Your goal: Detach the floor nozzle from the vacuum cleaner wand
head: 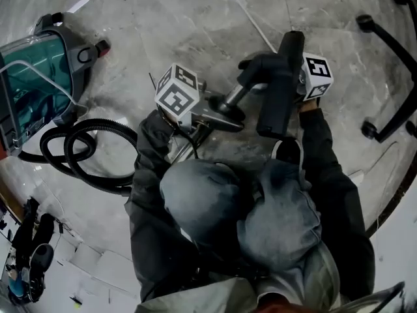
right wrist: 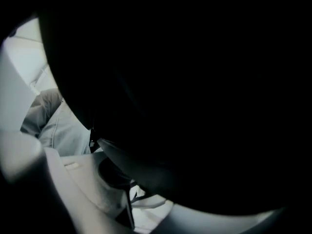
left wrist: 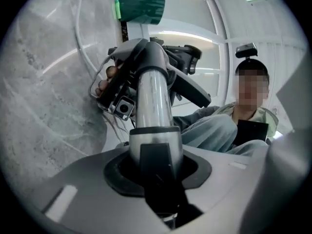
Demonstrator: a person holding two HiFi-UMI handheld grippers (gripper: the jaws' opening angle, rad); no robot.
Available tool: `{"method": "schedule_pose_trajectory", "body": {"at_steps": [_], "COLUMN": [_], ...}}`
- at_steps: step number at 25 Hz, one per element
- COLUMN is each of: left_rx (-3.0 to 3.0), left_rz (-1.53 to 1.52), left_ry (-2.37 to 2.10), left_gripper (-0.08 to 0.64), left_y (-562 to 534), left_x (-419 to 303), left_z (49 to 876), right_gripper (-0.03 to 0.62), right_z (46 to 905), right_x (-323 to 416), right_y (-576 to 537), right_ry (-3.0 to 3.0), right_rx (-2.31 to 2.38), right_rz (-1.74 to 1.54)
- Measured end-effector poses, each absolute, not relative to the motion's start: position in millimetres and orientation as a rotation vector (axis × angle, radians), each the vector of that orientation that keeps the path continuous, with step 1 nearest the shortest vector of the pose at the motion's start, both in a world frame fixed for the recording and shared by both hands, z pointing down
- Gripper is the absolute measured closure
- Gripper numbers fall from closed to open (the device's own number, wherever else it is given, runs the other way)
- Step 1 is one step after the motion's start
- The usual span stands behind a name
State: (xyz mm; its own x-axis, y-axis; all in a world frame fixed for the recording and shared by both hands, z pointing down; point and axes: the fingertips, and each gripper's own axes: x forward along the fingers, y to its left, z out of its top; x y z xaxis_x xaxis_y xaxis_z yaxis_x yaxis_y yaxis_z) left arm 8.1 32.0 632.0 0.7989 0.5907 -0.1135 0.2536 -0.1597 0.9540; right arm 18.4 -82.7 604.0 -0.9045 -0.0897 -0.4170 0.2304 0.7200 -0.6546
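Chrome wand is clamped in the narrow-set jaws of the left gripper, evidently as an anchor, while the jaws of the right gripper grip wide around the dark floor nozzle, raised above the floor at centre, still joined, apparently positioned for pulling apart.

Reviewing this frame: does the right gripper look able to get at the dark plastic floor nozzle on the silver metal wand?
Probably yes. The dark plastic floor nozzle fills the space between the jaws of the right gripper; whether its pads press is unclear. The left gripper clamps the silver metal wand.
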Motion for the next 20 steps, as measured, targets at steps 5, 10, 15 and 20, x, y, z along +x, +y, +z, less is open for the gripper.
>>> {"method": "schedule_pose_trajectory", "body": {"at_steps": [5, 10, 15, 20], "left_rx": [1.723, 1.756, 1.753, 1.792], "left_rz": [0.291, 0.308, 0.300, 0.395], "left_ry": [0.626, 0.659, 0.712, 0.586], "left_gripper": [0.417, 0.416, 0.413, 0.417], "left_y": [25, 33, 44, 25], "left_x": [-8, -12, -14, -23], "left_z": [642, 628, 619, 639], "right_gripper": [0.394, 0.395, 0.413, 0.444], "right_z": [624, 611, 599, 618], "right_x": [0, 1, 4, 4], "right_y": [-93, -83, -72, -87], "right_ry": [2.578, 2.583, 2.635, 2.394], "right_rx": [-0.062, -0.099, 0.144, -0.634], "right_rz": [-1.312, -1.396, -1.219, -1.606]}}
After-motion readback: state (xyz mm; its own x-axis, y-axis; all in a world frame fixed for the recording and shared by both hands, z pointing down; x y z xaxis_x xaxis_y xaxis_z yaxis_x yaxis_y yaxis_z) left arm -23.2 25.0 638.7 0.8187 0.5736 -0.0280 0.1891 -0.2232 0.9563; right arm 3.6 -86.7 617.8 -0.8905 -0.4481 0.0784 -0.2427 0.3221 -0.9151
